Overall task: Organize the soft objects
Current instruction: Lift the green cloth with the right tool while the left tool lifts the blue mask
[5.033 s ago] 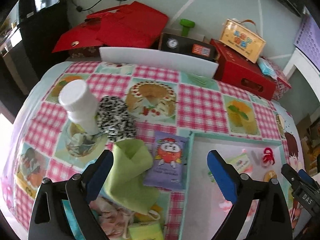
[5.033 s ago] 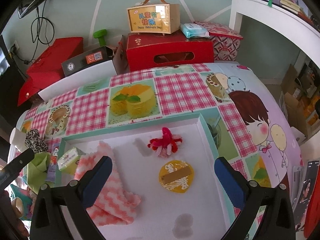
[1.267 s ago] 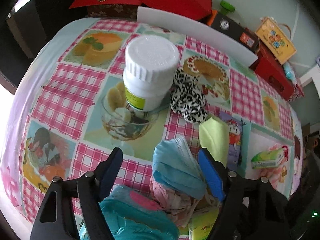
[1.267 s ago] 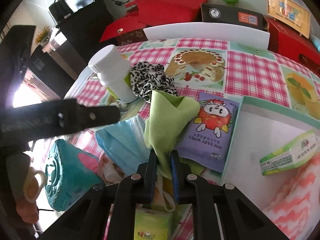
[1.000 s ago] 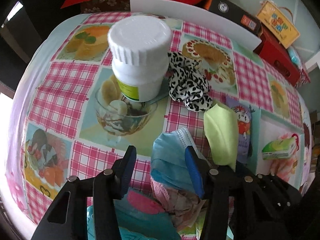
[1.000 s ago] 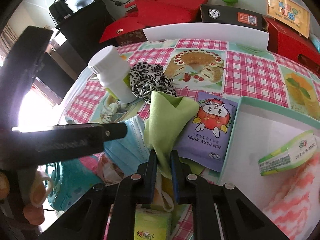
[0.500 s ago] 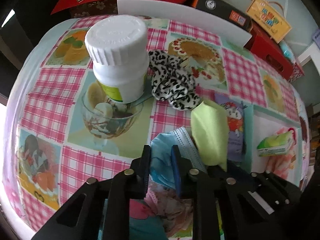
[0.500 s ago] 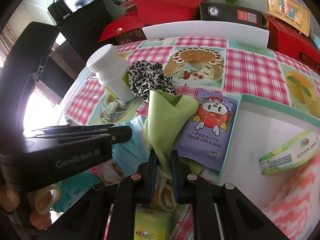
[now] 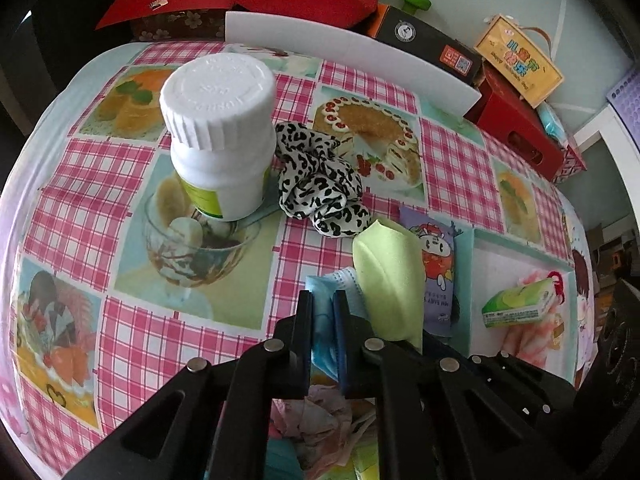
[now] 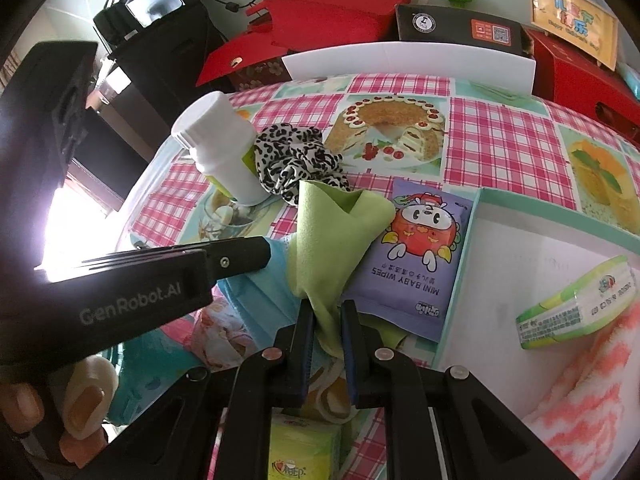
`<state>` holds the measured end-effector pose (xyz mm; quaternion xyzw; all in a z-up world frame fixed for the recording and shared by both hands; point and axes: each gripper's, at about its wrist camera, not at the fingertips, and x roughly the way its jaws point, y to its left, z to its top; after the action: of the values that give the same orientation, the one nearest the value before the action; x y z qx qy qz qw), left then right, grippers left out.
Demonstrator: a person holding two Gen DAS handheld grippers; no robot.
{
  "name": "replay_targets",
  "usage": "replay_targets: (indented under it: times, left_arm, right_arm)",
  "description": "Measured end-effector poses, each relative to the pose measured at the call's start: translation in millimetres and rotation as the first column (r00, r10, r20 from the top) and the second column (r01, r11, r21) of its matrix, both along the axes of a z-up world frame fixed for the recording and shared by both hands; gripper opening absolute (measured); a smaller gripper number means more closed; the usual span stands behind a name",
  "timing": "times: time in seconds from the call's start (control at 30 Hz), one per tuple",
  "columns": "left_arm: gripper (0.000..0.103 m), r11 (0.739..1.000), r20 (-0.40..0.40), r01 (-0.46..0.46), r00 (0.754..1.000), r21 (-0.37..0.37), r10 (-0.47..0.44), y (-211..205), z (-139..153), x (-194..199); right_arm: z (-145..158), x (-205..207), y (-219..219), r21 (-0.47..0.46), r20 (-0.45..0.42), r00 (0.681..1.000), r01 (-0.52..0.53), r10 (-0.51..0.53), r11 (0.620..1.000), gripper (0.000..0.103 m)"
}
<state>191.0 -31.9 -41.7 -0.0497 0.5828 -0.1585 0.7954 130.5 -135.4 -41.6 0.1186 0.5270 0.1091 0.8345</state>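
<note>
Between right tool point(image 10: 326, 308) fingers, clamped green cloth point(image 10: 332, 236) pointing away, left tool point(image 9: 322, 304) gripping blue mask point(image 9: 340, 288)

A pink-checked cloth with cake and dessert pictures covers the bench point(image 9: 132, 340), carrying a white bottle point(image 9: 222, 136), a black-and-white leopard-spotted scrunchie point(image 9: 320, 188), a lime-green cloth point(image 10: 332, 232), a pale blue face mask point(image 9: 340, 284), a purple wipes packet point(image 10: 420, 256) and a mint-rimmed white tray point(image 10: 460, 264)

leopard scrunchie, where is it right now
The leopard scrunchie lies on the tablecloth right of the white bottle and touching it, just beyond the green cloth tip, in both views.
</note>
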Motion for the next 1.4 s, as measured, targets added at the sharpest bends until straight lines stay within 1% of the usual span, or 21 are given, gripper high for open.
replay_targets:
  times: [0.17, 0.2, 0.33, 0.4, 0.57, 0.83, 1.03, 1.2, 1.27, 1.33, 1.4]
  left_arm:
    - [0.009, 1.000, 0.002, -0.011, 1.000, -0.018, 0.011, 3.2, 0.3, -0.5]
    - [0.009, 1.000, 0.003, -0.014, 1.000, -0.023, 0.014, 4.1, 0.6, -0.6]
    - [0.009, 0.999, 0.017, -0.029, 0.999, -0.041, 0.029, 6.2, 4.3, -1.1]
    - [0.008, 0.997, 0.029, -0.036, 0.999, -0.062, 0.038, 9.2, 9.1, -1.8]
    - [0.008, 0.994, 0.065, -0.048, 0.996, -0.095, 0.055, 15.0, 23.3, -4.8]
    - [0.008, 0.987, 0.153, -0.062, 0.984, -0.151, 0.086, 26.6, 59.0, -13.3]
    - [0.008, 0.978, 0.240, -0.067, 0.964, -0.198, 0.115, 33.7, 92.2, -24.7]
    - [0.008, 0.971, 0.308, -0.055, 0.943, -0.233, 0.128, 38.9, 117.4, -37.6]
    - [0.008, 0.971, 0.331, -0.046, 0.936, -0.234, 0.124, 38.4, 124.6, -42.2]
    - [0.008, 0.972, 0.334, -0.041, 0.935, -0.233, 0.119, 37.1, 125.6, -43.6]
    - [0.008, 0.974, 0.325, -0.040, 0.939, -0.222, 0.112, 34.6, 122.6, -42.3]
  right_arm:
    - [2.2, -1.3, -0.9, 0.004, 0.007, 1.000, 0.006, -0.006, 1.000, 0.014]
    - [2.6, -1.2, -0.6, 0.004, 0.009, 1.000, 0.006, -0.006, 1.000, 0.010]
    - [5.1, -2.2, -1.5, 0.009, 0.020, 1.000, 0.007, -0.007, 1.000, 0.008]
    - [9.6, -3.6, -3.7, 0.011, 0.034, 0.999, 0.016, -0.016, 1.000, 0.006]
    - [27.7, -8.9, -11.4, 0.027, 0.082, 0.996, 0.027, -0.029, 0.999, 0.005]
    - [64.0, -20.8, -26.1, 0.064, 0.176, 0.982, 0.051, -0.062, 0.997, 0.004]
    - [94.7, -34.5, -39.7, 0.098, 0.257, 0.962, 0.074, -0.097, 0.992, 0.004]
    - [121.0, -45.9, -51.4, 0.120, 0.327, 0.937, 0.090, -0.125, 0.989, 0.004]
    - [130.3, -51.7, -55.7, 0.126, 0.351, 0.927, 0.090, -0.129, 0.988, 0.004]
    - [135.7, -55.7, -59.0, 0.120, 0.364, 0.922, 0.095, -0.133, 0.988, 0.004]
    - [132.1, -54.7, -61.5, 0.115, 0.344, 0.930, 0.091, -0.126, 0.989, 0.004]
